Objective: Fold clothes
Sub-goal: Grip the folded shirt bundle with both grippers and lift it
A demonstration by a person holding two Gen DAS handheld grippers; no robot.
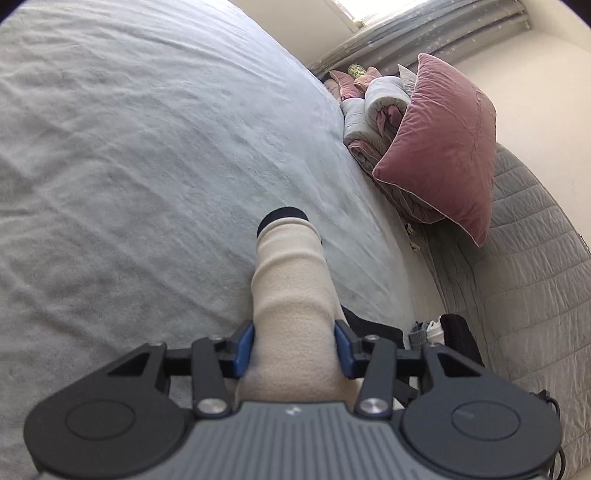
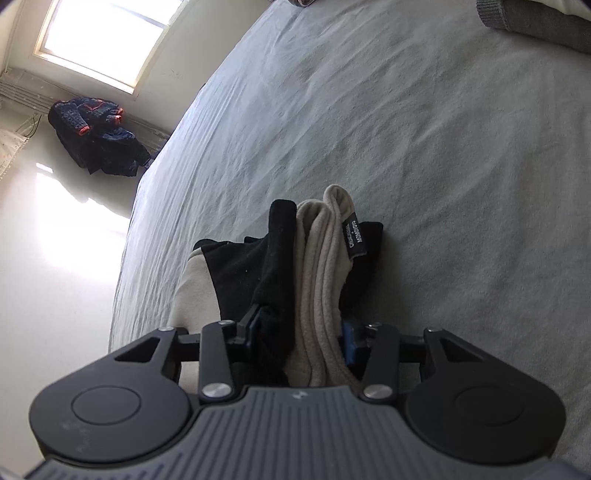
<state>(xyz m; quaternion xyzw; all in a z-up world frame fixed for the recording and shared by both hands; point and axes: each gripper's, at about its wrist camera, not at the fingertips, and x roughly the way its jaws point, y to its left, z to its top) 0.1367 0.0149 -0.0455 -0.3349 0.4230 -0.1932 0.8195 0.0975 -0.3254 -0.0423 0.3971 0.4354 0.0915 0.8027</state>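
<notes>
A cream fleece garment with black trim lies partly on the pale grey bedsheet (image 1: 147, 147). In the left wrist view one cream sleeve (image 1: 291, 280) with a black cuff (image 1: 283, 216) sticks out forward, and my left gripper (image 1: 293, 347) is shut on it, blue pads pressing both sides. In the right wrist view my right gripper (image 2: 306, 332) is shut on a bunched part of the same garment (image 2: 321, 258), black folds on the left and cream folds on the right. A small black label (image 2: 354, 234) hangs off the cream edge. The garment's other parts are hidden below the grippers.
A pink pillow (image 1: 439, 147) and rolled quilts (image 1: 373, 107) sit at the bed's far right, beside a grey quilted cover (image 1: 528, 258). Dark clothes (image 2: 99, 136) lie on the floor under a window (image 2: 107, 40). A grey knit item (image 2: 535, 26) lies at the bed's top right.
</notes>
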